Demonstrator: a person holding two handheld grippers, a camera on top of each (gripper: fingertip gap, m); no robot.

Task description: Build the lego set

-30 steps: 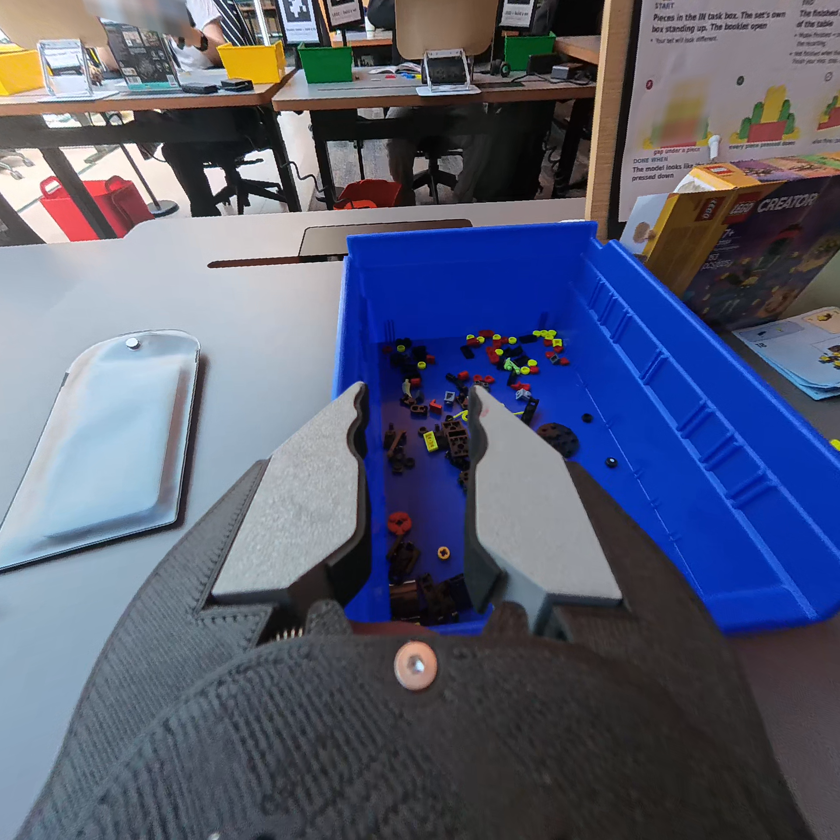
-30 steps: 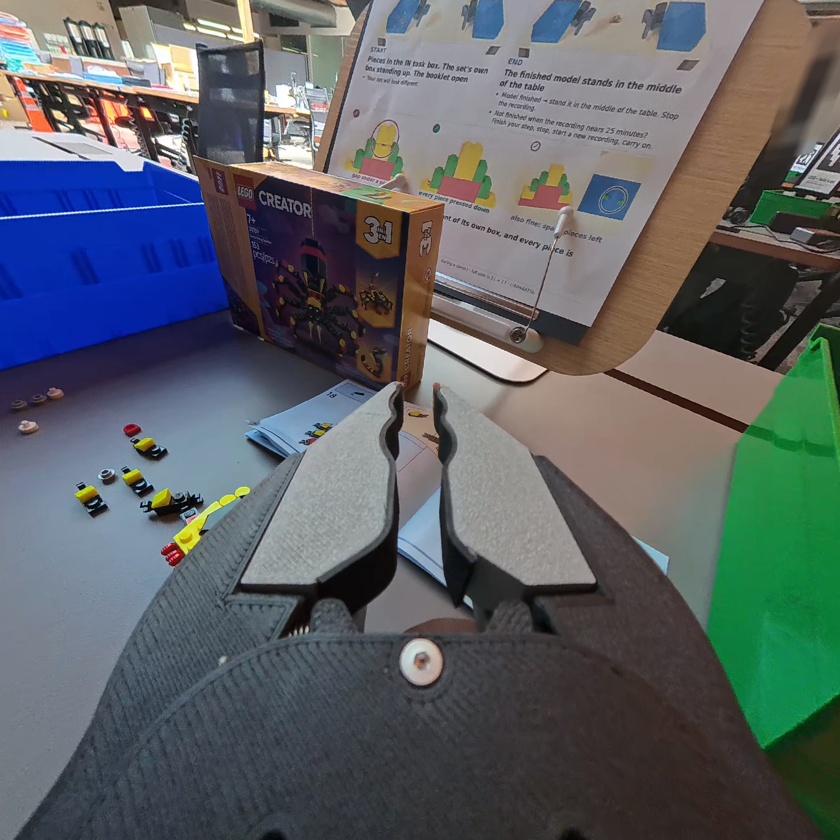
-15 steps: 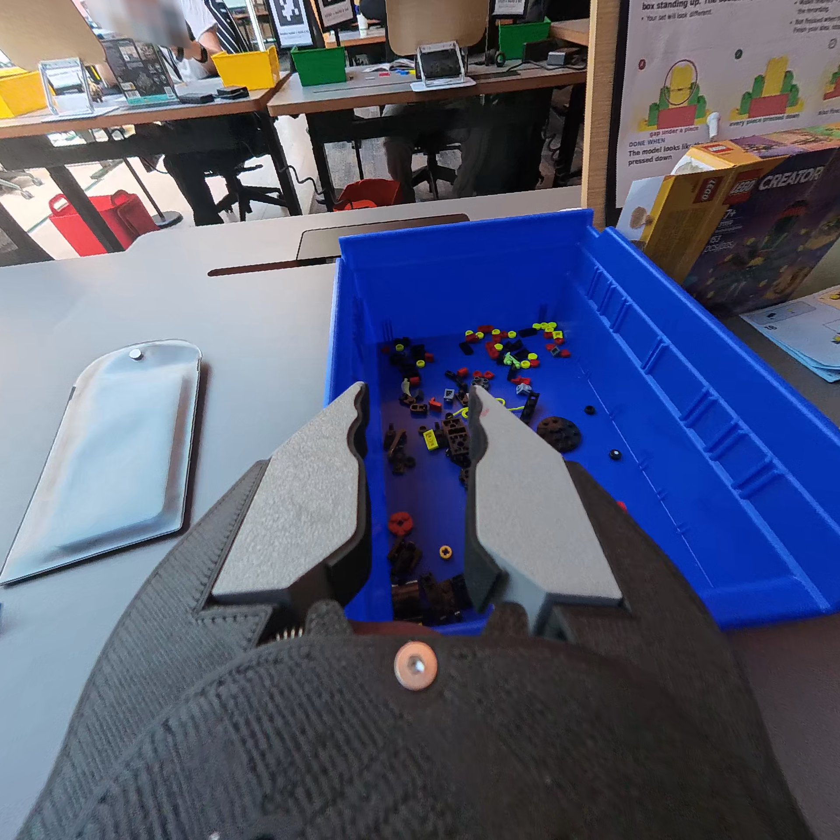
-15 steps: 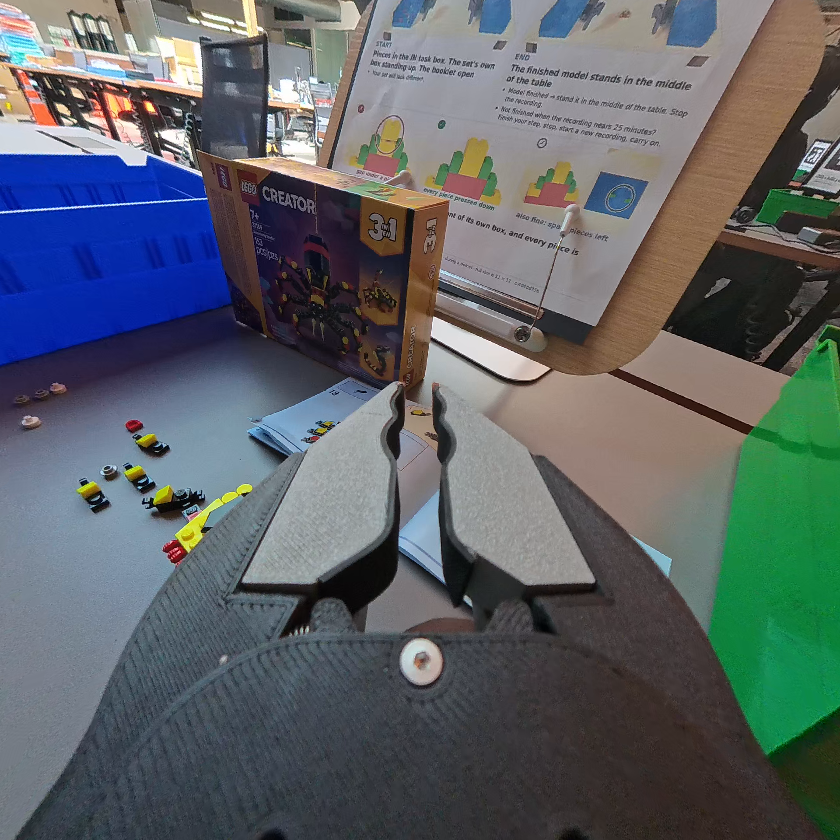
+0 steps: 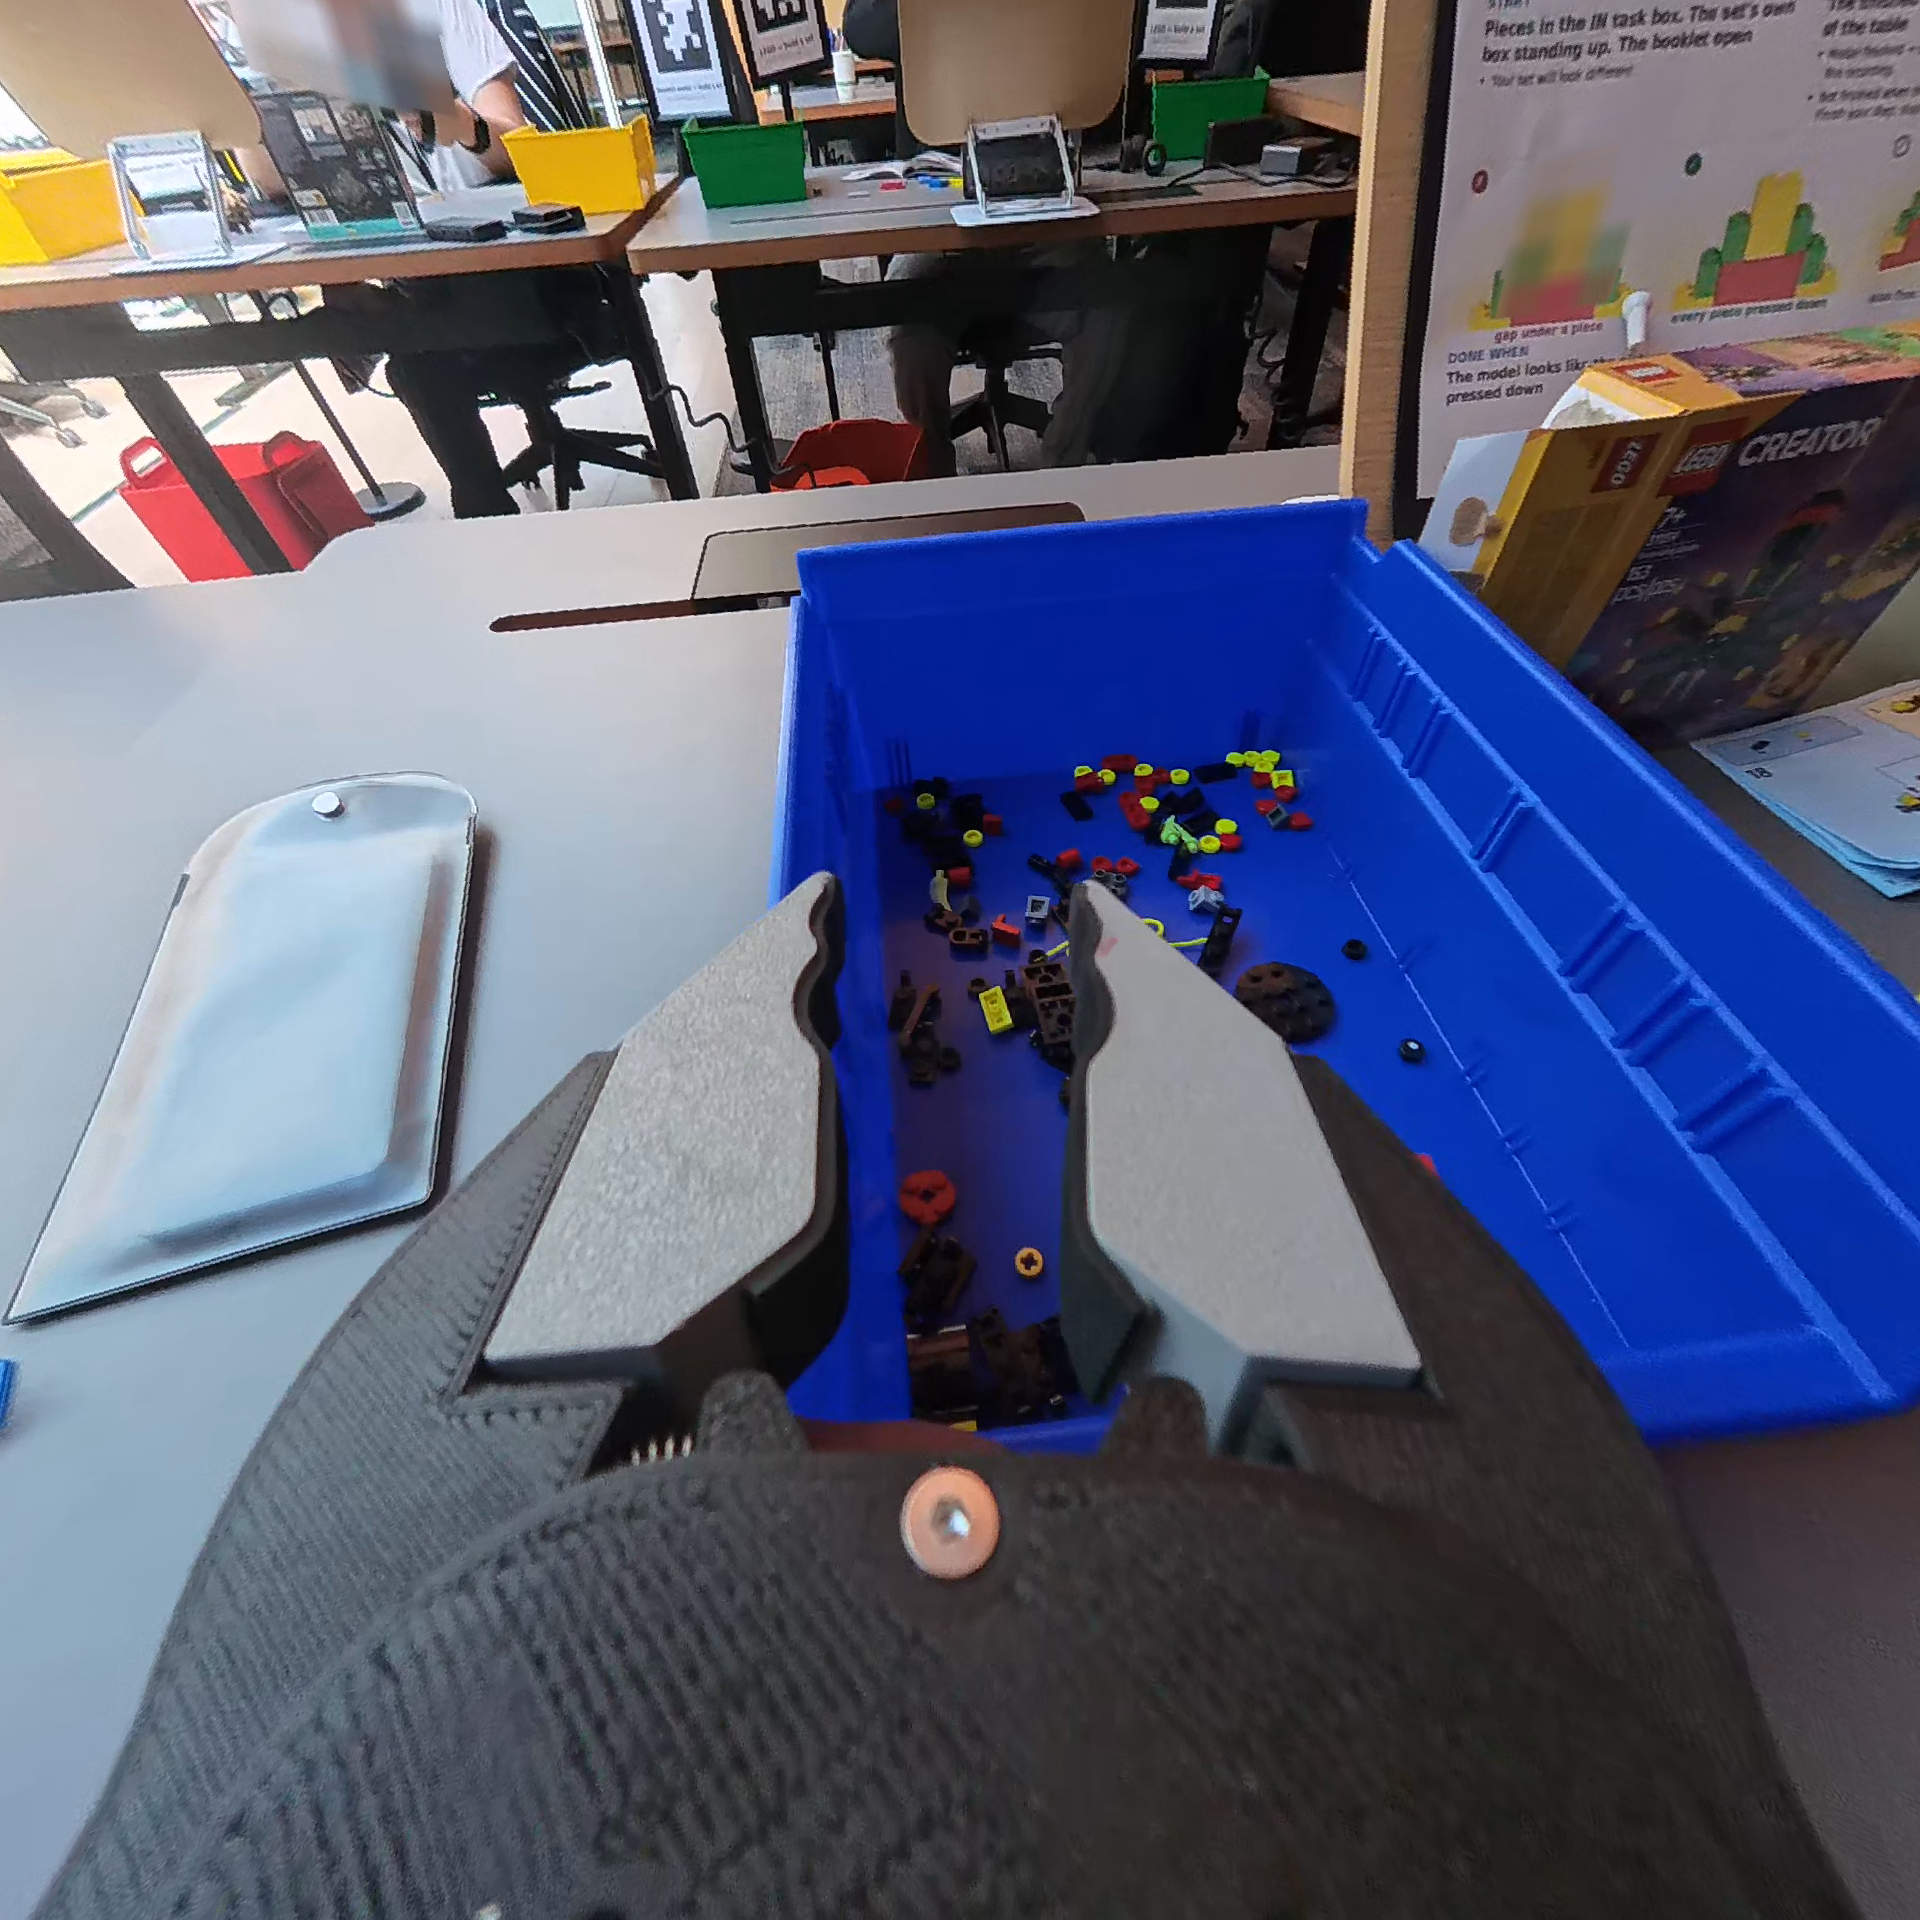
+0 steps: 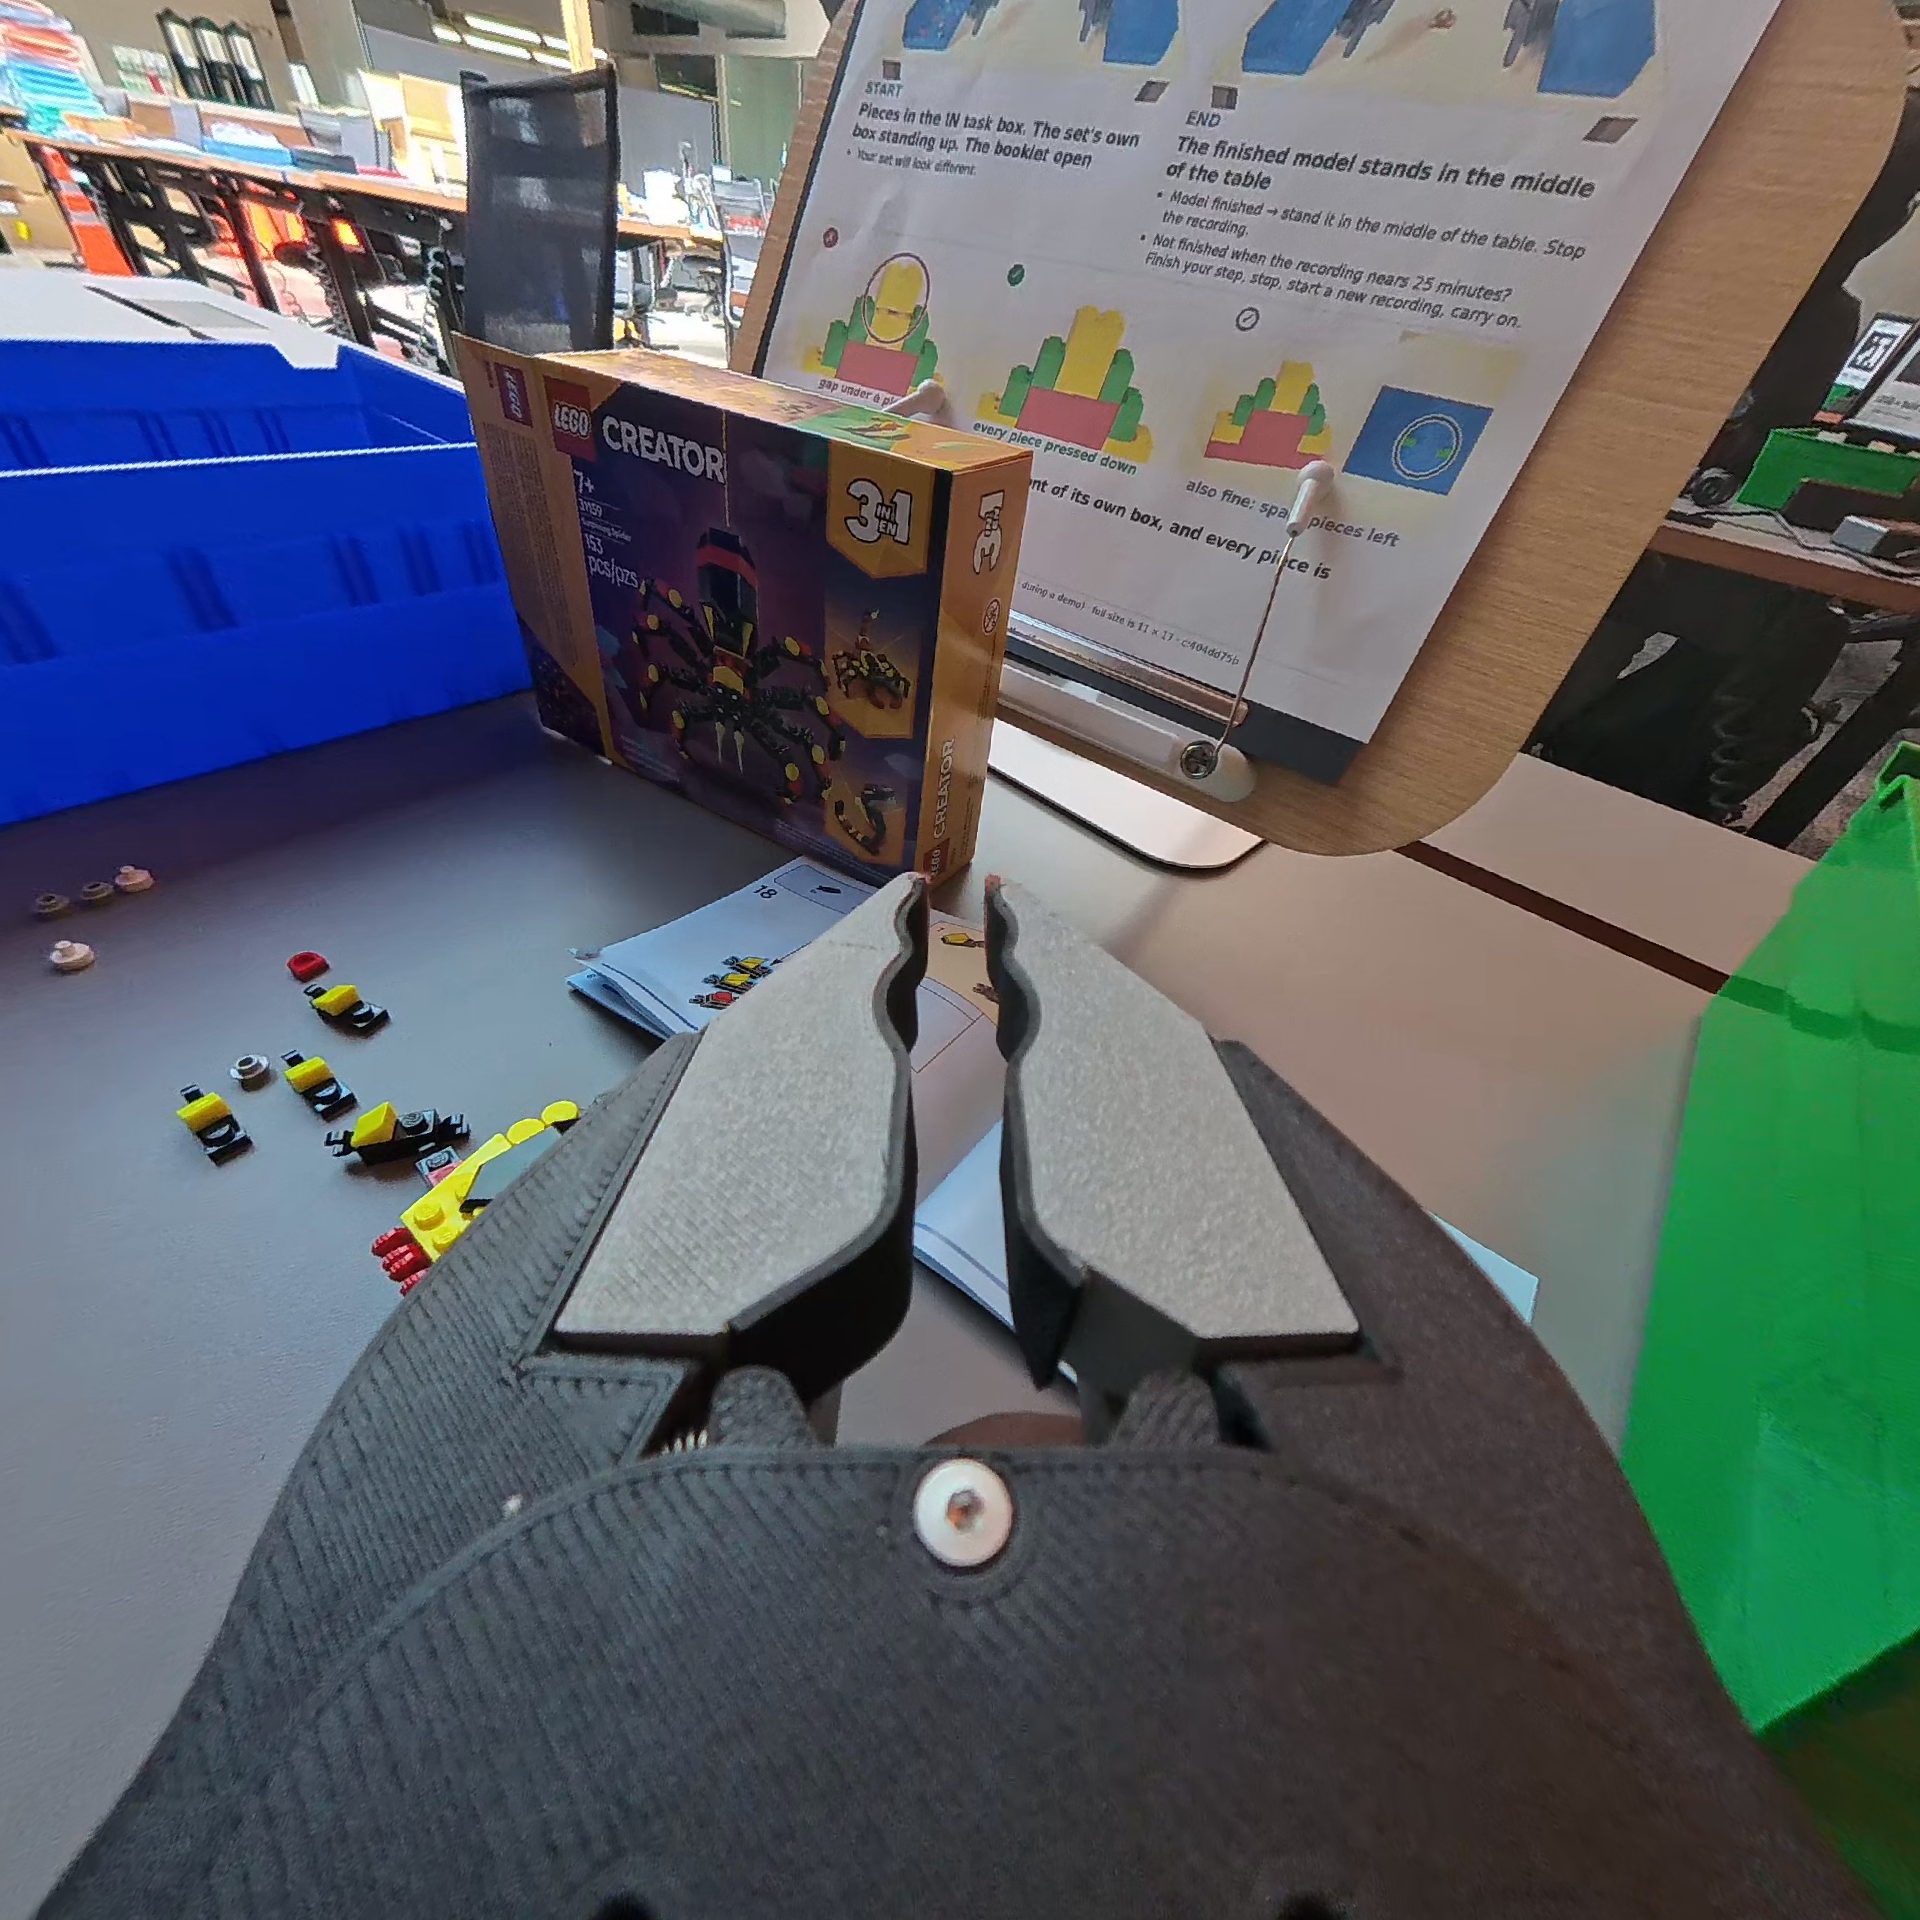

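My left gripper (image 5: 954, 888) is open and empty, held over the near left end of the blue bin (image 5: 1621, 935). Many small loose pieces (image 5: 1039, 997), black, brown, red and yellow-green, lie on the bin floor. My right gripper (image 6: 956, 883) is empty, its jaws a narrow gap apart, held above the open booklet (image 6: 707, 966). Left of it on the dark table lie several small black-and-yellow sub-assemblies (image 6: 395, 1132) and a yellow-and-red partial build (image 6: 447, 1216), partly hidden by the gripper body. The set's box (image 6: 748, 603) stands upright behind the booklet.
A clear plastic pouch (image 5: 260, 1039) lies on the table left of the bin. A green bin (image 6: 1808, 1299) stands close on the right. A wooden board with an instruction sheet (image 6: 1247, 312) stands behind the box. Tan round pieces (image 6: 94, 894) lie at far left. Across from one pair of fingers to the other is roughly 45 cm.
Both views shift only slightly; the left gripper drifts a little over the bin. Neither gripper's jaws have changed, and nothing was picked up or put down.
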